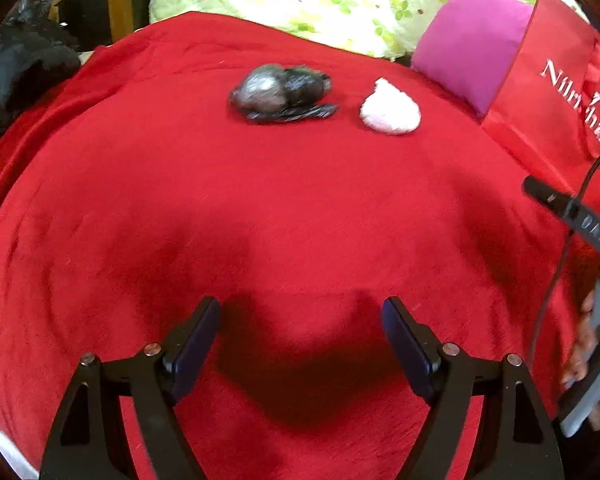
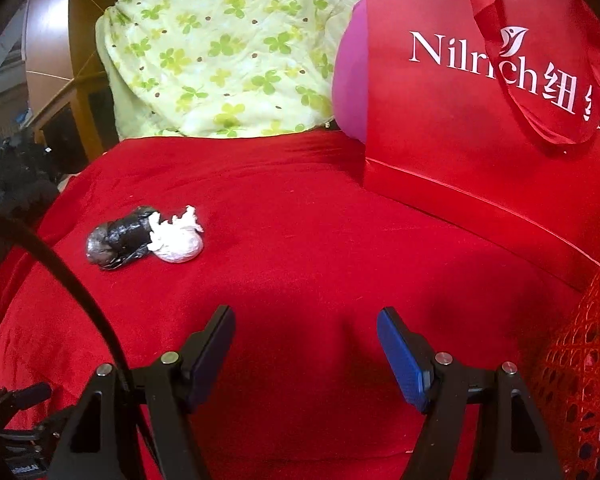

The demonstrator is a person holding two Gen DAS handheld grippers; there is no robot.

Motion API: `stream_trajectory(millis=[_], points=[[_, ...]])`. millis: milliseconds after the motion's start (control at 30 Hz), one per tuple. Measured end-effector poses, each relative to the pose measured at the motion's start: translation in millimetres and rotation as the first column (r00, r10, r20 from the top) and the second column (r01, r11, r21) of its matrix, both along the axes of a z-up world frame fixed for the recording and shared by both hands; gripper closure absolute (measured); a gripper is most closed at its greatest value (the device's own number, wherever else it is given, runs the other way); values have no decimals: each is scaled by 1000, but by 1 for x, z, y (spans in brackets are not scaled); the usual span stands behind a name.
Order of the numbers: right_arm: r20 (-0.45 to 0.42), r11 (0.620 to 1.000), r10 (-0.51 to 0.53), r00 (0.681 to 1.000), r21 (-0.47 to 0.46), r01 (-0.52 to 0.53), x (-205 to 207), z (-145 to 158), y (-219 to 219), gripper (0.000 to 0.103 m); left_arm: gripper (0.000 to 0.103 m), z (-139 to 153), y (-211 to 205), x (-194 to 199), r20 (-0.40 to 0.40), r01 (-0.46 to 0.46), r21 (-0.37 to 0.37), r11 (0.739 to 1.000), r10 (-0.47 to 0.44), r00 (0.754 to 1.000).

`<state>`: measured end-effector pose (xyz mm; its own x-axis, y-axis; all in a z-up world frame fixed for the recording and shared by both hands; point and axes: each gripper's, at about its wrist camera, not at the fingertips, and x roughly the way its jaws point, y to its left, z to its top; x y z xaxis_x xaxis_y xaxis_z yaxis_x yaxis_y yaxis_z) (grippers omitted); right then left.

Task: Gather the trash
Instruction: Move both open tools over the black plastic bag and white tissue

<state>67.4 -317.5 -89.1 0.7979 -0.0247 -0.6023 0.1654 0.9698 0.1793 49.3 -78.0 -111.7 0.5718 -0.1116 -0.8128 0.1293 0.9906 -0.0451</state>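
Two wads of trash lie on the red blanket [image 1: 260, 208]: a crumpled black plastic wad [image 1: 282, 94] and a white wad [image 1: 390, 109] just right of it. In the right wrist view the black wad [image 2: 118, 240] and the white wad [image 2: 178, 238] touch each other, at the left. My left gripper [image 1: 302, 312] is open and empty, well short of the wads. My right gripper [image 2: 306, 320] is open and empty, to the right of the wads. A red paper bag [image 2: 480, 120] with white lettering stands at the right; it also shows in the left wrist view [image 1: 552, 92].
A magenta pillow [image 1: 470, 38] leans behind the bag. A green floral quilt [image 2: 220, 48] lies at the back. A red mesh basket [image 2: 580, 360] is at the far right. Dark clothing [image 1: 20, 60] is piled at the left edge. The right gripper's body and cable [image 1: 572, 216] show at right.
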Motion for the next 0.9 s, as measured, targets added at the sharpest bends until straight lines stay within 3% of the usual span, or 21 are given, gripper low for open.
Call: stream_trajectory(millis=[167,233,400,533,800,867,900], points=[[29,1000,-1,1000,-2,1,-11,-5,-1,27,20,-6,0,-20,12,-2,37,999,1,1000],[21,1000,-2,1000,-15,3,-12,-11,-2,27,14,-11,-2,-22,14,-4,50,999,3,1000],[-46,1000,-14,999,8,14,-6,-39,-9,27,1,-22,-14,-30,138,-18,103,995,3,990],[-48,999,-30,998,21,31,-5,-44,-13,27,0,-24,-12,-31,179,-24,85,996,8,984],[-85,997,-69,994,-35,67,-4,-42,-8,26,0,-20,-16,-25,121,-53,96,994,41,992],[-119,996,-82,990,-45,78,-2,-40,-8,26,0,-18,-18,-19,61,-56,107,993,49,997],[-145,995,-95,985,-54,88,-1,-37,-8,26,0,-15,-18,-11,-8,-51,109,993,52,999]])
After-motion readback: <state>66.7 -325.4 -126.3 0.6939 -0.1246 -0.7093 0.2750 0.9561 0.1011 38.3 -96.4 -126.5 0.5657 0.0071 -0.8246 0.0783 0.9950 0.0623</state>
